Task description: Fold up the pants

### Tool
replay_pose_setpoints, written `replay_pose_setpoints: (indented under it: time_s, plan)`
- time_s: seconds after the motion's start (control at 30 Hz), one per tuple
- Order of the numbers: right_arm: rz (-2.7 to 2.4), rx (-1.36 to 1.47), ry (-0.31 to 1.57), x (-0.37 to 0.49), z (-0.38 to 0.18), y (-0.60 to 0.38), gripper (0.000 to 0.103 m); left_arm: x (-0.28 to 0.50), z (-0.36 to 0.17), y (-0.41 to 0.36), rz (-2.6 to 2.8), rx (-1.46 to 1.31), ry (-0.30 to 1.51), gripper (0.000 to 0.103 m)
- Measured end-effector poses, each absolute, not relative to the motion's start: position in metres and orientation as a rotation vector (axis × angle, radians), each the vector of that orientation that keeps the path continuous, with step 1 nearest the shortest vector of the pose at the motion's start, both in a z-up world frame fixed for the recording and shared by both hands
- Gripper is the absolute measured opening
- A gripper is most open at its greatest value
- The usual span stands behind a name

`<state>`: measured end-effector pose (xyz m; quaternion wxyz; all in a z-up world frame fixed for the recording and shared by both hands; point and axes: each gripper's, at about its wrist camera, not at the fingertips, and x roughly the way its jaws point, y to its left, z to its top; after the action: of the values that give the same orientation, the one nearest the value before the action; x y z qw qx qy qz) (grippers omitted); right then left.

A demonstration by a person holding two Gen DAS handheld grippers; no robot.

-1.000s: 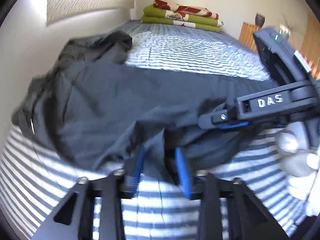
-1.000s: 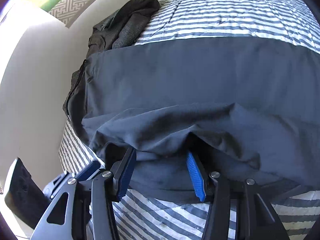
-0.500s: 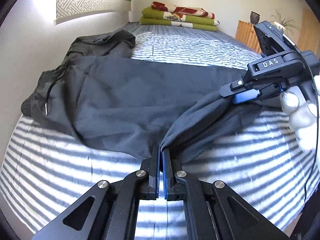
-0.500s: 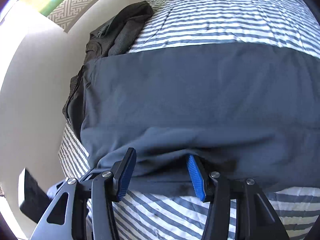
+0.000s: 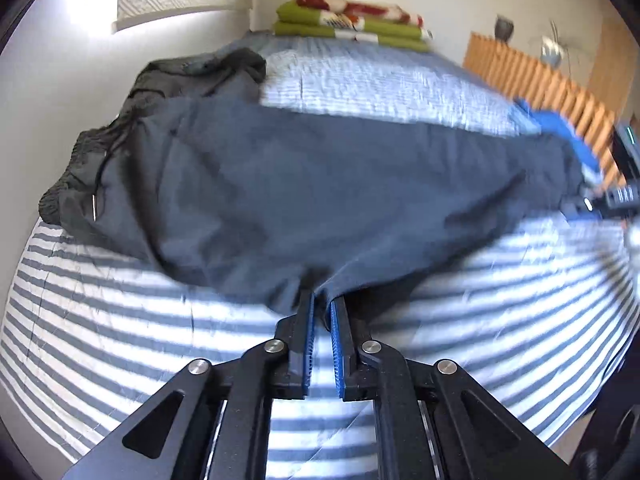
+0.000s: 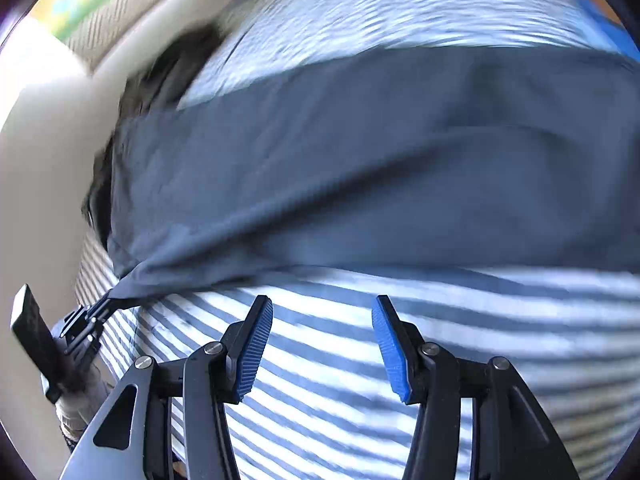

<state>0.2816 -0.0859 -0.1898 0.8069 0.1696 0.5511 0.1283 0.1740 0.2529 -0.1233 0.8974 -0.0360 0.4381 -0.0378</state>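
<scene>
The dark blue-grey pants (image 5: 320,184) lie spread across the striped bed, with the waistband and drawstring at the left. My left gripper (image 5: 322,304) pinches their near edge between its blue pads. Its jaws are opening slightly, but the cloth still runs taut into the tips. In the right wrist view the same pants (image 6: 360,160) stretch across the middle, and the left gripper (image 6: 106,304) holds their near-left corner. My right gripper (image 6: 322,320) stands open over bare striped cover, nothing between its fingers, a little short of the pants' edge. It shows blurred at the far right as the right gripper (image 5: 592,204).
A striped bed cover (image 5: 120,320) fills the foreground. A crumpled dark garment (image 5: 200,68) lies beyond the waistband by the wall. Folded green blankets (image 5: 352,28) sit at the bed's far end. A slatted wooden cabinet (image 5: 540,80) and a blue cloth (image 5: 560,132) are at the right.
The left jaws closed on the pants' near edge, then parted a little. The right gripper slid off the cloth and swung right, now over bare stripes. The pants lie flatter.
</scene>
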Motion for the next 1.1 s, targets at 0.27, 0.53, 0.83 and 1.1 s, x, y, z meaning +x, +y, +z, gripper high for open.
replay_pose_setpoints:
  time_s: [0.27,0.53,0.83,1.1]
  plan:
    - [-0.159,0.656,1.026,0.24,-0.203,-0.29,0.05,0.212,-0.093,0.176,-0.211,0.01,0.851,0.011]
    - [-0.109,0.864,0.956,0.294,-0.213,-0.334,0.051,0.245,-0.138,0.129,-0.225,0.141,0.968,0.023]
    - [-0.134,0.814,1.063,0.322,-0.219,-0.346,0.012,0.249,-0.165,0.149,-0.224,0.106,1.031,0.028]
    - [-0.152,0.793,1.109,0.289,-0.205,-0.354,0.012,0.244,-0.163,0.152,-0.222,0.103,1.031,0.028]
